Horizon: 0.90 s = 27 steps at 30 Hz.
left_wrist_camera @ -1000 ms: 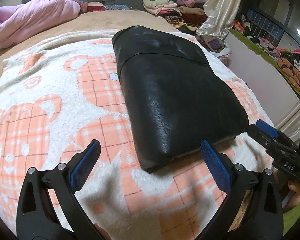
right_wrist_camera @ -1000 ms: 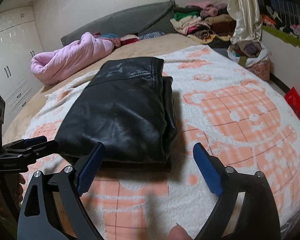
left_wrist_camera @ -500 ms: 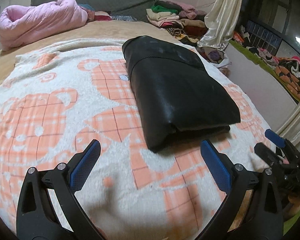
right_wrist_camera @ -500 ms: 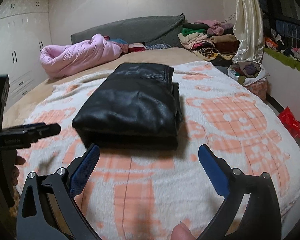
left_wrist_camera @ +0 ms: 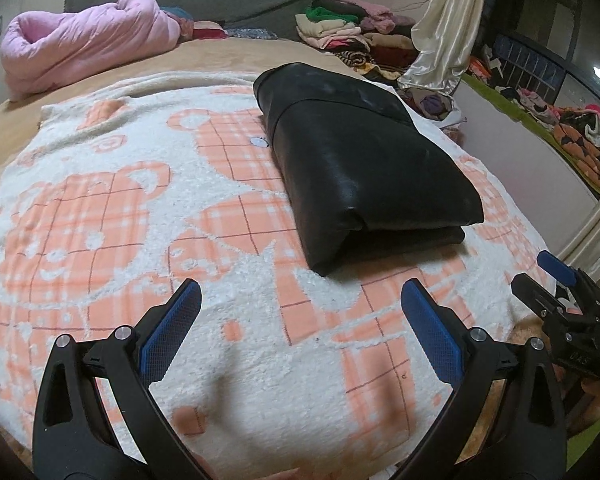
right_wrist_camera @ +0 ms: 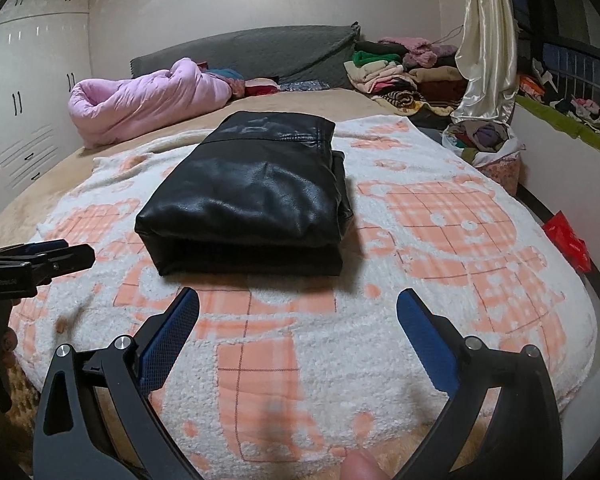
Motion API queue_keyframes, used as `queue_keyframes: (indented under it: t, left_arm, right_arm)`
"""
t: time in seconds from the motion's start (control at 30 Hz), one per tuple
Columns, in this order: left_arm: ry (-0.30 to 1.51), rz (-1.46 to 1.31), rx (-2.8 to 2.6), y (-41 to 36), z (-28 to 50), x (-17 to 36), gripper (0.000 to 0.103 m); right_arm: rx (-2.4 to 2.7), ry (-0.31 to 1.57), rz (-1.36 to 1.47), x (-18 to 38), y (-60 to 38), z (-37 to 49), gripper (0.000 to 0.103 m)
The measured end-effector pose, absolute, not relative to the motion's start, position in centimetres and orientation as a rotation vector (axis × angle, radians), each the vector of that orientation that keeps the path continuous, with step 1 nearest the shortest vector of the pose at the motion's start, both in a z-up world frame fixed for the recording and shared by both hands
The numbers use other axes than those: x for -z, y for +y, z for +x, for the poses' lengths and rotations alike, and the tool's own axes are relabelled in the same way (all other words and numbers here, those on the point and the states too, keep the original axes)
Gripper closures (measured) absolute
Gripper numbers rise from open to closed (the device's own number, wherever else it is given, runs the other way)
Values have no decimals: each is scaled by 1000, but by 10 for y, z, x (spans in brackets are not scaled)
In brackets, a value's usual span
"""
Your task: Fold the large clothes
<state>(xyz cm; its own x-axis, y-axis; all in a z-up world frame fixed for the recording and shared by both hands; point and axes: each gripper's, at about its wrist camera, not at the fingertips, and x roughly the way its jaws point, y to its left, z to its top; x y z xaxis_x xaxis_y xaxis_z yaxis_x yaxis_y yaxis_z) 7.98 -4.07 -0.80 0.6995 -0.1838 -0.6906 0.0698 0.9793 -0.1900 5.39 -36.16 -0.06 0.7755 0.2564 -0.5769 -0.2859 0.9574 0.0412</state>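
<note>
Left wrist view. Black leather garment (left_wrist_camera: 364,164), folded into a thick rectangular bundle, lies on the orange-and-white blanket (left_wrist_camera: 112,216) on the bed, upper centre to right of frame. Left tongs (left_wrist_camera: 300,320), lower centre: released, blue pads wide apart, nothing between them, clear of the bundle's near edge. Right tongs (left_wrist_camera: 556,284), lower right edge: seen side-on, also short of the garment. Pink quilt (left_wrist_camera: 84,44), upper left; stacked clothes (left_wrist_camera: 340,32), upper right.

Right wrist view. Garment (right_wrist_camera: 252,196) at centre, folded edge facing the camera, layers stacked fairly square, right side slightly stepped. Right tongs (right_wrist_camera: 298,330), lower centre: released, empty, over bare blanket (right_wrist_camera: 460,232). Left tongs (right_wrist_camera: 56,258) at left edge, off the bundle.

Handling note, as judgement: fold appears complete. Keep both tongs wide and clear so the pads cannot catch the smooth top layer; if tidying, press the stepped right side level rather than tugging it.
</note>
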Motion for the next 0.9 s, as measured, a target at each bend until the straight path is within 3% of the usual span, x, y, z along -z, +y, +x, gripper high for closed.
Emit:
queue_keyframes:
  t: [0.9]
  left_arm:
    - [779,-142,126,-40,76,6,9]
  right_arm:
    - [-285,623,-58,1,-362,52,4]
